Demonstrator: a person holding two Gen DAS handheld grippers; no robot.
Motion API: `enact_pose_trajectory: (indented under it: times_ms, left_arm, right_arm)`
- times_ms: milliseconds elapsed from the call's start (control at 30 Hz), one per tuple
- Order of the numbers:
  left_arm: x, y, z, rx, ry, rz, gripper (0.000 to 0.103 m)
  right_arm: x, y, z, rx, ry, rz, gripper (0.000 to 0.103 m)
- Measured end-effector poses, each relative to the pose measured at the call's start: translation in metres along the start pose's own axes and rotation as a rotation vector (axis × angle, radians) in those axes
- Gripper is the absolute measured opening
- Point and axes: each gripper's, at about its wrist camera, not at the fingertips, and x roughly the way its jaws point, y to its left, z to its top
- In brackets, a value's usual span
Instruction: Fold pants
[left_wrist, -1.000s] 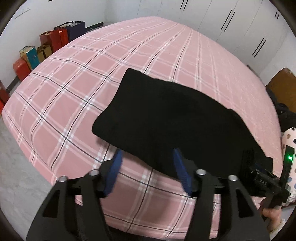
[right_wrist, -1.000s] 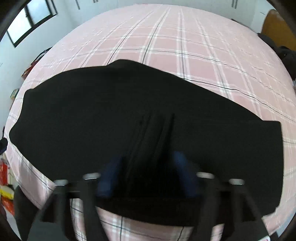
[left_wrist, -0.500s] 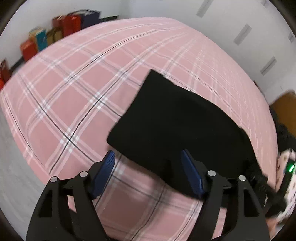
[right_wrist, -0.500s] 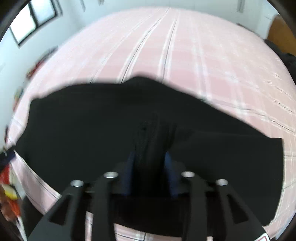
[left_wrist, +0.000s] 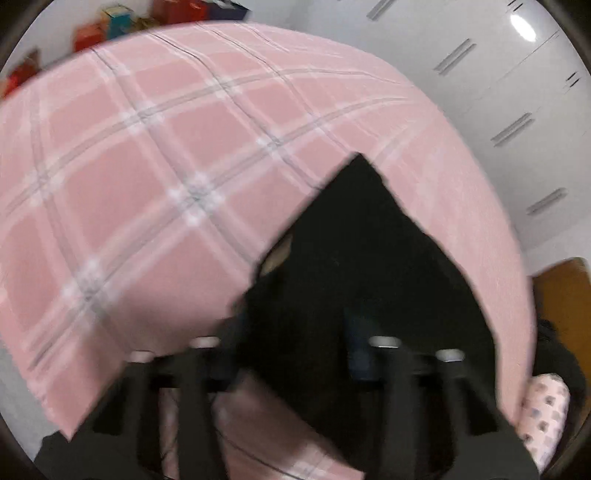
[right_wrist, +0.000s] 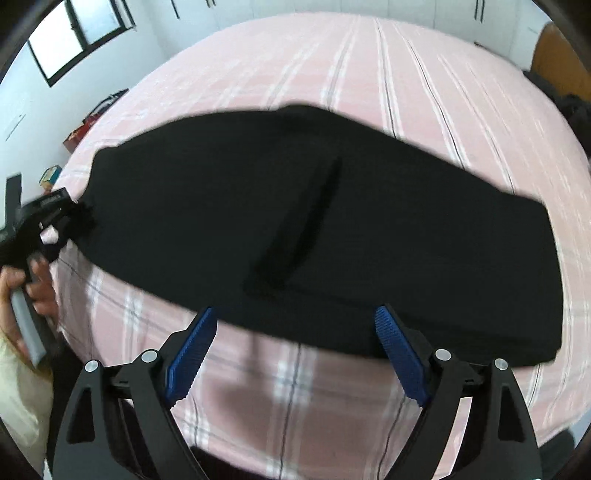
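Right fingers (right_wrist: 192, 339) wide, empty; pants (right_wrist: 332, 229) just beyond. Left gripper (left_wrist: 295, 332) blurred, apparently pinching an end: lift evenly.

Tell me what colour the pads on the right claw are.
Blue, ribbed pads on a black frame; the right wrist view shows them best.

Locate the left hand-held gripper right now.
In the right wrist view, the left hand-held gripper is at the far left edge, at the end of the black pants on the pink plaid bed.
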Motion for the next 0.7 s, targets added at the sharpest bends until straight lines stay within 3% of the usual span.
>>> enact_pose_trajectory:
  times_ms: [67,133,300,367,400,433,567,700]
  left_arm:
    - [-0.003,-0.009,0.002,0.005,-0.006,0.008,0.024]
    - [-0.017,-0.032,0.003,0.081,-0.049,0.040,0.022]
    - [-0.070,-0.128,-0.005,0.305,-0.157,-0.038,0.023]
    - [-0.075,-0.165,-0.015,0.376,-0.152,-0.048,0.031]
    - [-0.068,-0.175,-0.017,0.394,-0.127,-0.049,0.044]
    - [-0.060,-0.180,-0.021,0.402,-0.100,-0.031,0.054]
    - [-0.046,-0.161,-0.037,0.349,-0.036,-0.006,0.061]
    - [-0.062,-0.124,-0.055,0.341,-0.020,0.016,0.069]
  right_arm:
    - [0.010,-0.003,-0.004,0.013,0.017,0.003,0.085]
    - [0.010,-0.006,-0.003,0.023,0.028,0.000,0.085]
    - [0.011,-0.027,-0.013,0.080,0.029,0.001,0.085]
    - [0.010,-0.037,-0.015,0.105,0.026,0.004,0.085]
    - [0.009,-0.041,-0.014,0.115,0.027,0.009,0.085]
    - [0.007,-0.043,-0.012,0.122,0.023,0.020,0.085]
    - [-0.010,-0.045,0.003,0.098,-0.025,0.045,0.086]
    - [-0.014,-0.013,0.049,0.029,-0.046,0.158,0.086]
